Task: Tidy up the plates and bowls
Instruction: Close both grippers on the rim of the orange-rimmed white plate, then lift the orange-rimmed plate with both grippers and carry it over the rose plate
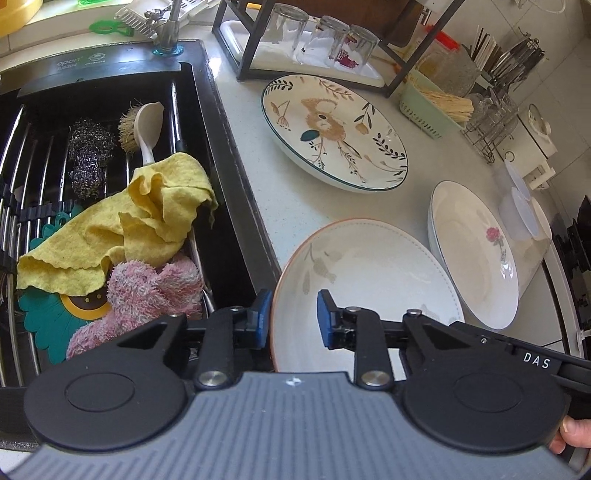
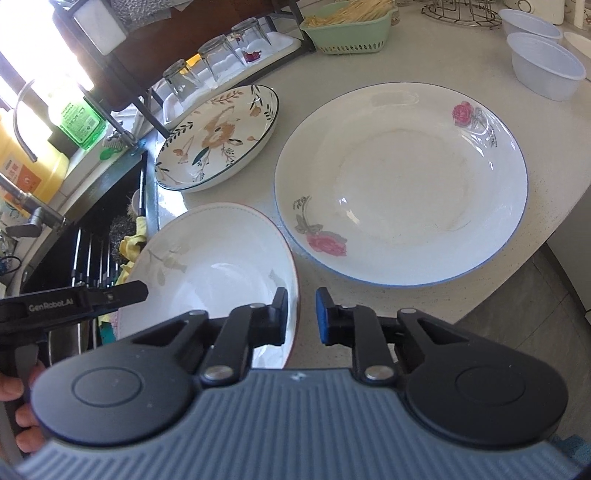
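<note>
A white plate with an orange rim and faint grey leaves (image 1: 369, 273) lies on the counter at the front, also in the right wrist view (image 2: 218, 258). My left gripper (image 1: 293, 317) is open, its fingers straddling the plate's left rim. My right gripper (image 2: 301, 315) is open, straddling the same plate's right rim. A rose plate with a blue rim (image 1: 476, 254) (image 2: 402, 184) lies to the right. A plate with leaf and flower drawings (image 1: 332, 129) (image 2: 218, 136) lies farther back.
A black sink (image 1: 207, 122) on the left holds a yellow cloth (image 1: 147, 206), a pink cloth, scourers and a brush. Upturned glasses (image 1: 325, 37) stand on a rack behind. Plastic bowls (image 2: 546, 70) and a green basket (image 2: 347, 29) sit at the back right.
</note>
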Demonstrator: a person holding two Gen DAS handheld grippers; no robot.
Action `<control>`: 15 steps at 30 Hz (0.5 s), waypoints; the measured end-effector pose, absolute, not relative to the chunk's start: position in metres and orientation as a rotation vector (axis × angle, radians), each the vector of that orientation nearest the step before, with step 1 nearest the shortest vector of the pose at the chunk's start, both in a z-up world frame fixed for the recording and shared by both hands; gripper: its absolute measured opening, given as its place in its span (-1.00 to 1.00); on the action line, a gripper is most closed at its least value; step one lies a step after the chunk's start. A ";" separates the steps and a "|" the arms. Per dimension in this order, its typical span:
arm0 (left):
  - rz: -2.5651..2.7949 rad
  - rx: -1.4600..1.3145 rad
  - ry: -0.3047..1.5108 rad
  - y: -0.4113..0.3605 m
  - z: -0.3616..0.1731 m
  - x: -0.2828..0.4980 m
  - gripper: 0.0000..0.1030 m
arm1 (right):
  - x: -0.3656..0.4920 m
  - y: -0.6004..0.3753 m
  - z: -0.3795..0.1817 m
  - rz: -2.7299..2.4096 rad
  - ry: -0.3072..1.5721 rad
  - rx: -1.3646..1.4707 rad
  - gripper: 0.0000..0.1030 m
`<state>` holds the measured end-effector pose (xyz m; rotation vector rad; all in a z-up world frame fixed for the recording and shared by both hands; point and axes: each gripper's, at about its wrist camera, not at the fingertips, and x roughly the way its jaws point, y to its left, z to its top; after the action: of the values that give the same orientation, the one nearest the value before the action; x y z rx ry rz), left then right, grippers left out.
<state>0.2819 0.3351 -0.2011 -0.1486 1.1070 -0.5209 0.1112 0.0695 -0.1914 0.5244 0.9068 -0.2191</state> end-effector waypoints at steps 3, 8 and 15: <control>-0.529 -0.128 1.100 0.334 -0.203 0.286 -0.55 | 0.114 0.071 -0.194 -0.212 0.900 0.529 -0.68; -0.558 -0.113 1.108 0.331 -0.210 0.290 -0.54 | 0.126 0.073 -0.199 -0.209 0.907 0.529 -0.68; -0.548 -0.129 1.131 0.333 -0.210 0.289 -0.54 | 0.140 0.073 -0.197 -0.189 0.974 0.529 -0.67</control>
<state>0.2894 0.3331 -0.2097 -0.1290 1.1308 -0.5482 0.1401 0.0726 -0.1968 0.5288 0.9740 -0.1894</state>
